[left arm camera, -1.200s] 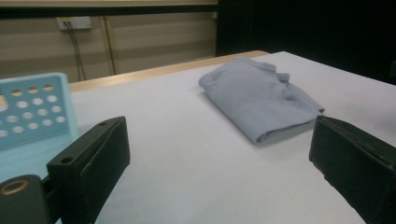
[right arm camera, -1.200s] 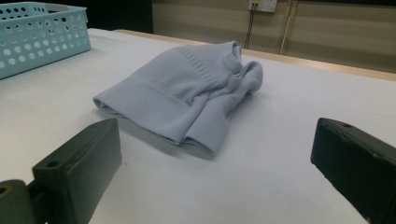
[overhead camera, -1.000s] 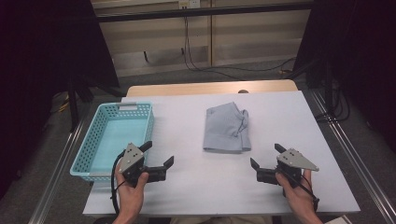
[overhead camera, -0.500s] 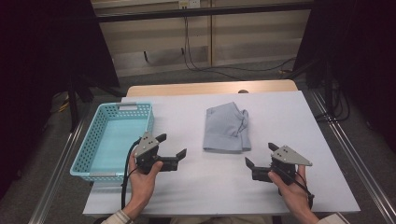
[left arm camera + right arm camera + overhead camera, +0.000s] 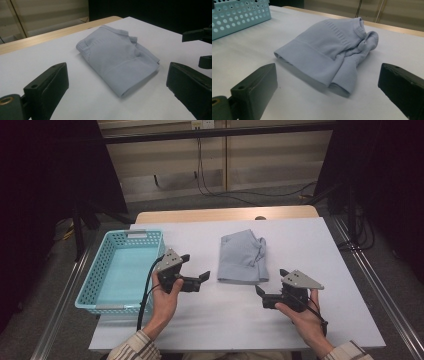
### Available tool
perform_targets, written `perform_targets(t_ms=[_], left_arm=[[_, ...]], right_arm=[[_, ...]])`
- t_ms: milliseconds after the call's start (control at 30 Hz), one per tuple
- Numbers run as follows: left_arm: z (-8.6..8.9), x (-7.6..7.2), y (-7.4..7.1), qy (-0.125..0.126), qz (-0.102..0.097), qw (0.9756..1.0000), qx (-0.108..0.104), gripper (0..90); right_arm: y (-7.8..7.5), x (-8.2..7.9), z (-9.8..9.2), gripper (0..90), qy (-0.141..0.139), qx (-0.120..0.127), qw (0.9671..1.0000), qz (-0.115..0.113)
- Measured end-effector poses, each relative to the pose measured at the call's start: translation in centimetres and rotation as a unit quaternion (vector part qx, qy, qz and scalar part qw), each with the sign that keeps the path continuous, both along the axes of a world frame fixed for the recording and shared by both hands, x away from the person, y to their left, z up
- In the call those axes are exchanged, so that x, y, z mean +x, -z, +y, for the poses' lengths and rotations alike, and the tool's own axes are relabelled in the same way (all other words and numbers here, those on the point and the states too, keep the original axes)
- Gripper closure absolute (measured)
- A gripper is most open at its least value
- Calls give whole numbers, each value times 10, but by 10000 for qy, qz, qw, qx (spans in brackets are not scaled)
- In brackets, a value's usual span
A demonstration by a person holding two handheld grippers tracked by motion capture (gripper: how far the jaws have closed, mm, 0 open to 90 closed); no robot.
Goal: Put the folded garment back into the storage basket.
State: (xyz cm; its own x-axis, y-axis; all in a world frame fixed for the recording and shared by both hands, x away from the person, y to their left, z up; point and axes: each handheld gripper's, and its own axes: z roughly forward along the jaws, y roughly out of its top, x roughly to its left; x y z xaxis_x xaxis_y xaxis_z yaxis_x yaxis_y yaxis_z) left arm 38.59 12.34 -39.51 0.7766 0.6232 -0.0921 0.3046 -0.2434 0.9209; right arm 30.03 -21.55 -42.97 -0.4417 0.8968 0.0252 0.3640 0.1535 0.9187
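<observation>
Folded grey garment [image 5: 243, 256] lies flat on the white surface [image 5: 320, 250], about midway between the left and right edges, slightly nearer the far edge than the near one. In the left gripper view the garment [image 5: 117, 61] sits ahead between the jaws, not touched. In the right gripper view the garment [image 5: 329, 58] is also ahead, bunched fold on its right side, not touched.

Left gripper [image 5: 195, 270] is held above the surface just left of the garment, jaws spread wide, nothing between them. Right gripper [image 5: 271, 282] is near the garment's near right corner, jaws spread wide, empty too. Both point at the garment from either side.

Light blue perforated basket [image 5: 100, 270] stands along the left edge of the surface, just left of the left gripper, nothing visible in it. Basket wall [image 5: 239, 15] shows at upper left in the right gripper view, well apart from the garment. Bare surface lies between each gripper and the garment. Wooden strip [image 5: 225, 214] runs along the far edge.
</observation>
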Motion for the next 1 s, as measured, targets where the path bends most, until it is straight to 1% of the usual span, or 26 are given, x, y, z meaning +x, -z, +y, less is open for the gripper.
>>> perform_targets(t_ms=[33, 100, 167, 200, 267, 300, 367, 400, 467, 500, 567, 600, 633, 667, 700, 733, 767, 800, 933, 1000], left_arm=[[-1, 3, 1, 13, 9, 10000, -62, 43], [-4, 8, 1, 20, 38, 10000, 18, 42], [-6, 14, 1, 10, 62, 9999, 89, 43], [-8, 17, 2, 22, 75, 9999, 63, 42], [-11, 22, 3, 14, 93, 9999, 85, 42], [-12, 24, 3, 70, 124, 9998, 114, 42], [-16, 29, 4, 89, 141, 9998, 135, 43], [-17, 31, 4, 103, 160, 9998, 110, 43], [-22, 35, 4, 191, 228, 9995, 76, 45], [-24, 36, 3, 213, 183, 9995, 112, 45], [-27, 39, 3, 242, 180, 9994, 186, 45], [-29, 41, 4, 240, 175, 9994, 197, 45], [-30, 44, 4, 214, 176, 9993, 242, 44], [-31, 47, 4, 219, 199, 9992, 269, 43], [-33, 50, 4, 237, 258, 9991, 249, 40], [-33, 53, 5, 227, 274, 9991, 230, 44], [-35, 55, 5, 223, 289, 9991, 227, 40], [-35, 58, 5, 216, 304, 9991, 218, 36], [-41, 69, 3, 195, 325, 9988, 320, 41], [-44, 73, 1, 175, 307, 9990, 285, 43]], right_arm=[[-1, 1, 1, 23, 8, 1, 10000, 40], [-2, 5, 2, 23, 1, 15, 10000, 64], [-3, 8, 3, 23, 11, 43, 9999, 153], [-3, 10, 4, 23, 3, 52, 9998, 190], [-4, 13, 6, 24, -18, 27, 9997, 222], [-4, 14, 6, 25, -37, 9, 9996, 270], [-5, 16, 8, 27, -94, -37, 9994, 341], [-5, 17, 8, 30, -105, -64, 9993, 366], [-7, 19, 8, 32, -95, 6, 9988, 479], [-8, 21, 8, 33, -99, -22, 9987, 498], [-10, 24, 7, 32, -96, -106, 9987, 490], [-10, 26, 7, 36, -92, -106, 9985, 533], [-11, 29, 7, 38, -116, -170, 9983, 541], [-12, 31, 7, 38, -121, -190, 9980, 598], [-12, 33, 6, 38, -114, -228, 9980, 586], [-13, 35, 6, 38, -81, -190, 9978, 635], [-14, 36, 6, 37, -86, -194, 9979, 619], [-14, 38, 5, 37, -100, -198, 9975, 677], [-15, 46, 3, 38, -257, -145, 9955, 902], [-16, 50, 2, 39, -275, -136, 9948, 970]])
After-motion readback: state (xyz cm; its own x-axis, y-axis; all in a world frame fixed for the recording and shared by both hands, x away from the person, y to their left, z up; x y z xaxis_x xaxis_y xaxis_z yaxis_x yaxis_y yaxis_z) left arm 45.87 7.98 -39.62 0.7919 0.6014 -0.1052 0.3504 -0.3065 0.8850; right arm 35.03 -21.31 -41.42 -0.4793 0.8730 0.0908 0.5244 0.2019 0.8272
